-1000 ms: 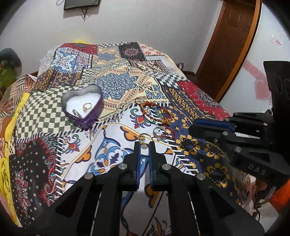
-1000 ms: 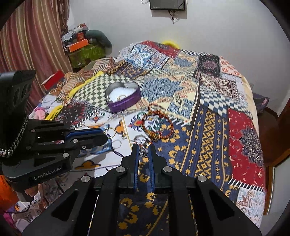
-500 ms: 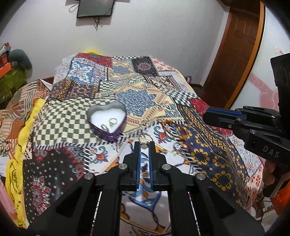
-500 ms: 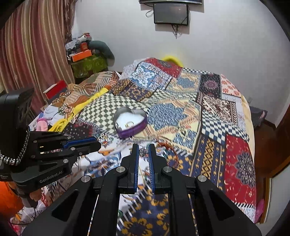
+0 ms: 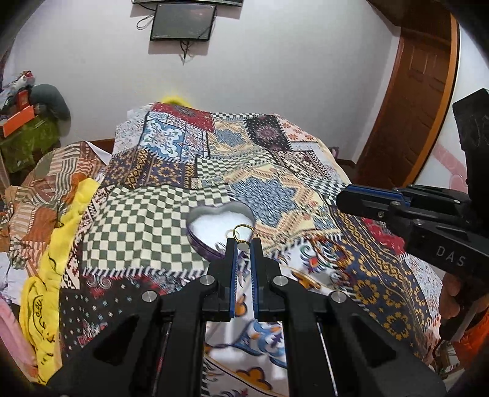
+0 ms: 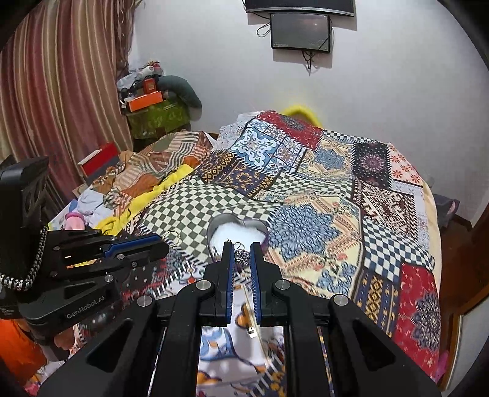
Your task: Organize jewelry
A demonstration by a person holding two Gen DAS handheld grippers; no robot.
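A purple heart-shaped box (image 5: 195, 235) with a white lining lies open on the patchwork bedspread (image 5: 146, 226). My left gripper (image 5: 243, 242) is shut on a gold ring (image 5: 243, 227), held just above the box's near right edge. In the right wrist view, my right gripper (image 6: 242, 245) is shut on a small ornate silver piece (image 6: 241, 257), right at the near rim of the heart box (image 6: 259, 224). The left gripper (image 6: 163, 242) shows there at the left, with the gold ring (image 6: 171, 237) at its tip. The right gripper (image 5: 340, 200) enters the left wrist view from the right.
A yellow cloth (image 5: 58, 259) and rumpled striped fabric (image 5: 45, 189) lie along the bed's left side. Boxes and clutter (image 6: 152, 107) stand by the curtain (image 6: 61, 91). A wooden door (image 5: 412, 107) is at the right, a screen (image 5: 181, 24) on the far wall.
Both grippers have risen from the bedspread and moved forward to the heart box, each carrying its piece. The bracelets and loose rings have dropped out of view.
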